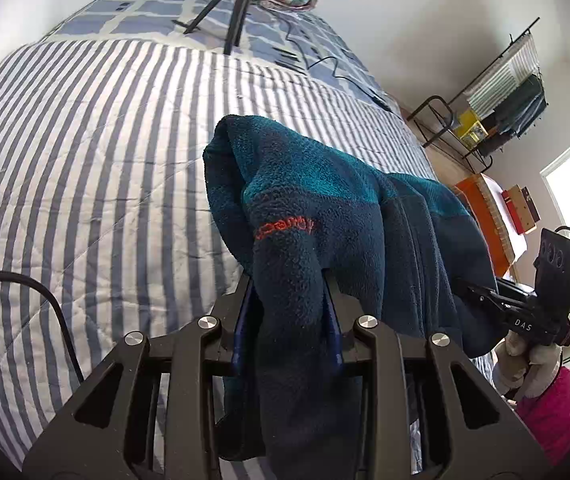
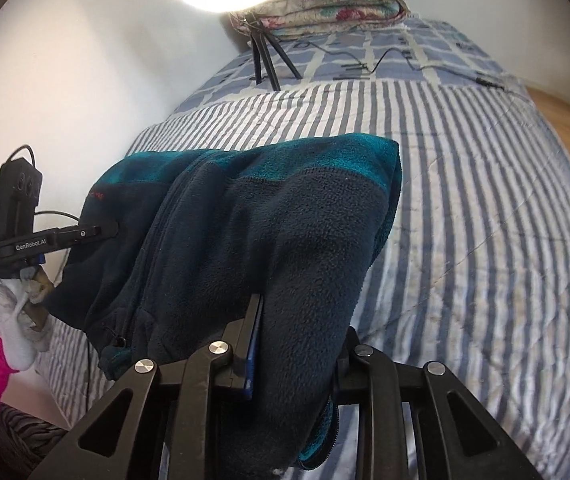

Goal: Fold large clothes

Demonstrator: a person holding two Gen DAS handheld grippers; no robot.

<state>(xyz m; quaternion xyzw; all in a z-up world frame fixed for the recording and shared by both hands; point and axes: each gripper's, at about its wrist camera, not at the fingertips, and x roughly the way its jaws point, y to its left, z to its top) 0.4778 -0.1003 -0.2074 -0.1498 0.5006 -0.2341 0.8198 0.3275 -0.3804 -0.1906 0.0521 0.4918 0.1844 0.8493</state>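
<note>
My 2 grippers, left point(image 1: 291, 300) and right point(image 2: 297, 336), clench the thick, floppy fleece jacket point(image 1: 325, 208) by its edge, best held at corners.

A bed point(image 2: 485, 208) carries a blue-and-white striped quilt point(image 1: 97, 160) over a blue checked sheet point(image 2: 397, 52). On the sheet stand a black tripod point(image 2: 267, 54), cables point(image 2: 369, 65) and folded floral bedding point(image 2: 337, 4).

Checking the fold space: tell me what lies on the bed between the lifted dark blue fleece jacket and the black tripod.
Only bare striped quilt lies between the fleece jacket and the tripod; both wrist views show it.
</note>
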